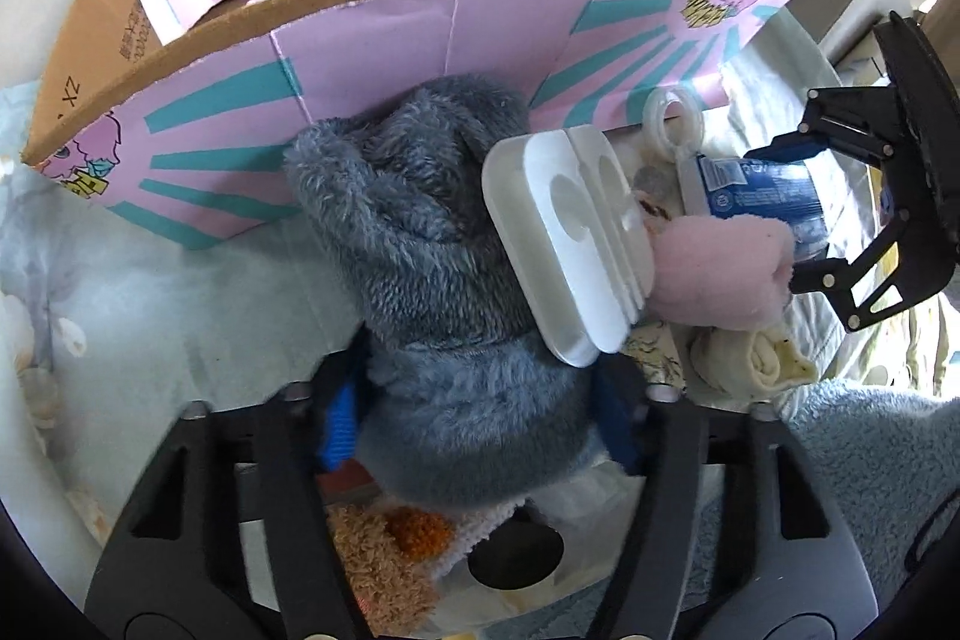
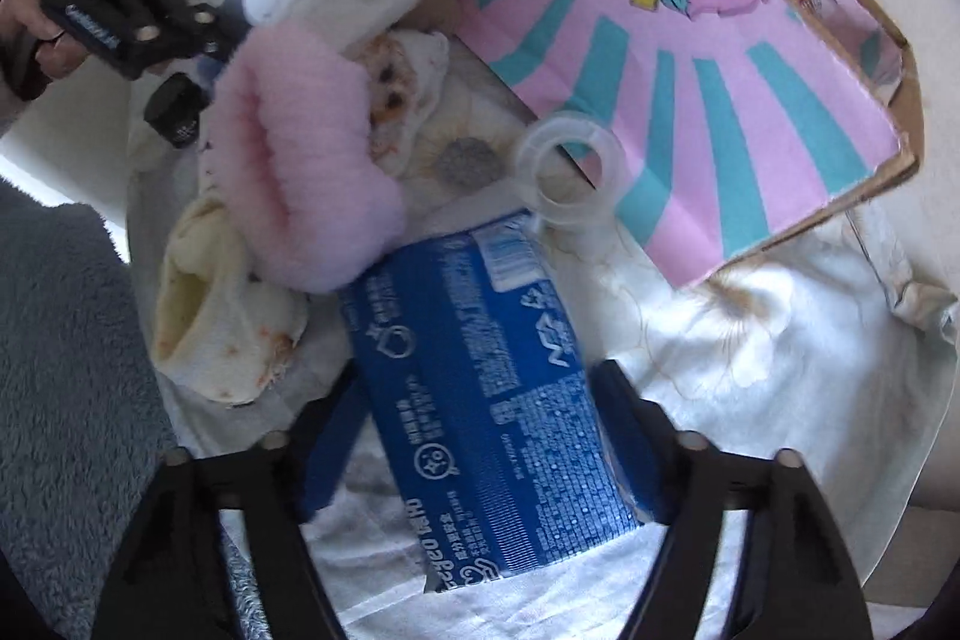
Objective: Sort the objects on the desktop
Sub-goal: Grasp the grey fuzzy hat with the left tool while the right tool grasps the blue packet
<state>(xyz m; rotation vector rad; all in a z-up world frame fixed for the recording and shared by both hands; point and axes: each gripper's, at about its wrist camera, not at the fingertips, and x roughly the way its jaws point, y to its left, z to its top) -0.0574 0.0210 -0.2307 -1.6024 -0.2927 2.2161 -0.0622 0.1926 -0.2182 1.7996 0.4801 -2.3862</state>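
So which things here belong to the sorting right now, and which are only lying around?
In the job:
- grey fleece, between the left gripper fingers
- blue pack, between the right gripper fingers
- cardboard box, the likely place to put them

Lying about:
- white holder
- pink sock
- cream cloth roll
- tape ring

One box [image 1: 372, 58], one blue pack [image 2: 480, 370], two rolled cloths [image 2: 300, 160]
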